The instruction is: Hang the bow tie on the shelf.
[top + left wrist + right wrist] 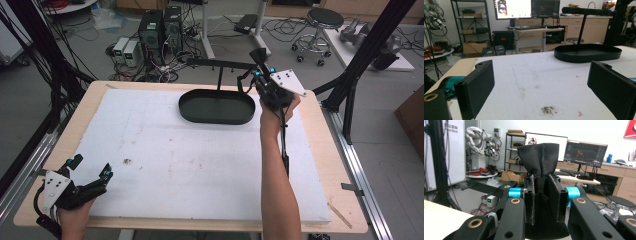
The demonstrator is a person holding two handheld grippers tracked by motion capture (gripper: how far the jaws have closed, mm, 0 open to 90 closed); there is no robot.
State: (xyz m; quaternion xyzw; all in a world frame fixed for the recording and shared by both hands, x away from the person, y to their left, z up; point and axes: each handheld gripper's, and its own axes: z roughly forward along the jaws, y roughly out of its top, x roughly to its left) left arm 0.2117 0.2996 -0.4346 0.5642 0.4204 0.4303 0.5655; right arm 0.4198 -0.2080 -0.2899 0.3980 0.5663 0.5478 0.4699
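Observation:
A black piece of cloth (539, 157) stands bunched up between the jaws of my right gripper (541, 195), which is shut on it. In the high view the right gripper (261, 72) is raised at the far right of the table, just right of the black oval tray (215, 120), with the cloth (258, 54) sticking up from it. A black stand with a horizontal bar (220, 63) rises from the tray. My left gripper (91, 167) rests at the near left corner, open with nothing between its jaws. The left gripper view shows my left gripper (541, 85) facing the tray (586, 56) and the bar (586, 10).
A white foam board (200, 165) covers the wooden table (330, 150), with small dirt marks (548, 109) near the left gripper. Black frame posts (365, 55) stand at the table's right. Computers (160, 30), cables and a stool (324, 20) sit on the floor beyond.

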